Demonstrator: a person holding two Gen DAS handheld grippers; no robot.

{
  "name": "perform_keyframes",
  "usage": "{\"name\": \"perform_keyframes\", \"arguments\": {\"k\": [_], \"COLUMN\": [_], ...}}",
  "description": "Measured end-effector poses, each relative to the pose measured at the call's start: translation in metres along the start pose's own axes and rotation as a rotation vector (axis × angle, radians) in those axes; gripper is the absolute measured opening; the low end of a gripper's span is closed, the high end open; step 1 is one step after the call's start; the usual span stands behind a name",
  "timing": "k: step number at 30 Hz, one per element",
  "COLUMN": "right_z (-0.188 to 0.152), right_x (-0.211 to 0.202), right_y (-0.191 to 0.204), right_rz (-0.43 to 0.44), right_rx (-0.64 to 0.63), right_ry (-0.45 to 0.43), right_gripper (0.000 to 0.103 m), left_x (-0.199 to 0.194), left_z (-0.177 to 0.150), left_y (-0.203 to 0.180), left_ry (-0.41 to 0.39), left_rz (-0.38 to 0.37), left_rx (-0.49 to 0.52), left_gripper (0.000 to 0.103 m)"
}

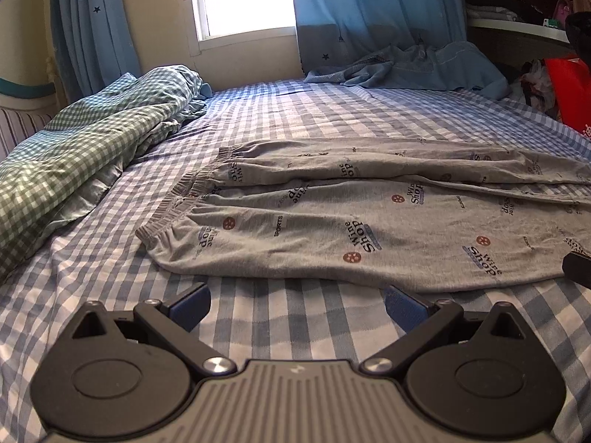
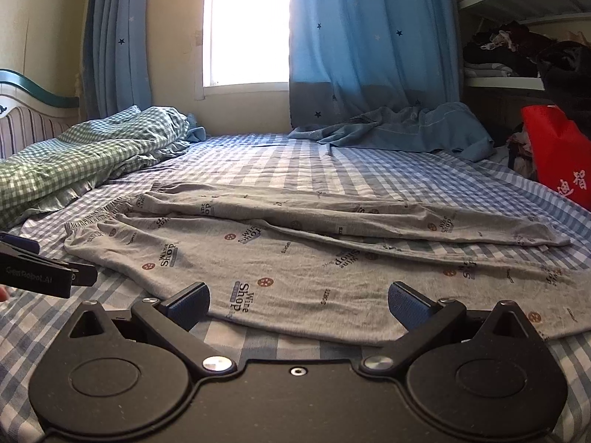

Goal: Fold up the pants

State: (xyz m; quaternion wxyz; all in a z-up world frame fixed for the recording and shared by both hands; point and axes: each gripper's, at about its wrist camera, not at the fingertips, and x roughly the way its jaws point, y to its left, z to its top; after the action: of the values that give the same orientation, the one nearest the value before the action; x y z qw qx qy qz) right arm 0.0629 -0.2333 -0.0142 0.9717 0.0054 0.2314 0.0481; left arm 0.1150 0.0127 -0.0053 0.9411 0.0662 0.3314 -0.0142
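Grey printed pants [image 1: 369,217] lie spread flat on the bed [image 1: 295,118], on its blue-and-white checked sheet. Waistband to my left, legs running off to my right. One leg lies partly over the other along the far side, with creases between them.

My left gripper [image 1: 297,304] sits low over bare sheet, just short of the near hem of the pants, near the waist end. Its blue-padded fingers [image 1: 192,304] stand wide apart and hold nothing.

My right gripper [image 2: 298,304] is further along the leg section. Its fingers [image 2: 404,306] are also spread wide, empty, and the near edge of the pants lies between and beneath them. I cannot tell whether the pads touch the cloth.

From the right wrist view, the left gripper shows at the left edge, beside the waist end.

A green checked duvet [image 1: 74,147] is bunched at my left by the headboard [image 2: 33,110]. Crumpled blue cloth [image 1: 406,68] lies at the far side under the star-print curtain [image 1: 369,7]. A red bag [image 2: 557,155] stands at the right, below shelves [image 2: 517,0] stacked with clothes.
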Motion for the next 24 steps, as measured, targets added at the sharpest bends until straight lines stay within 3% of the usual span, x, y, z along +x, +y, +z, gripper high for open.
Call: {"name": "perform_keyframes", "arguments": {"k": [5, 14, 17, 24], "right_z": [0.033, 0.12, 0.146, 0.174], "right_x": [0.038, 0.121, 0.165, 0.273], "right_y": [-0.04, -0.078, -0.081, -0.114], "right_rz": [0.122, 0.258, 0.288, 0.305], "right_rx": [0.051, -0.139, -0.253, -0.2], "right_ry": [0.044, 0.033, 0.096, 0.275], "right_gripper": [0.102, 0.103, 0.103, 0.102], "left_x": [0.03, 0.112, 0.158, 0.262], "left_z": [0.046, 0.166, 0.2, 0.228], "left_y": [0.013, 0.058, 0.066, 0.076], "left_ry": [-0.023, -0.104, -0.077, 0.024], "left_rz": [0.001, 0.057, 0.049, -0.08], "left_rx": [0.026, 0.085, 0.146, 0.315], "left_gripper": [0.103, 0.103, 0.103, 0.103]}}
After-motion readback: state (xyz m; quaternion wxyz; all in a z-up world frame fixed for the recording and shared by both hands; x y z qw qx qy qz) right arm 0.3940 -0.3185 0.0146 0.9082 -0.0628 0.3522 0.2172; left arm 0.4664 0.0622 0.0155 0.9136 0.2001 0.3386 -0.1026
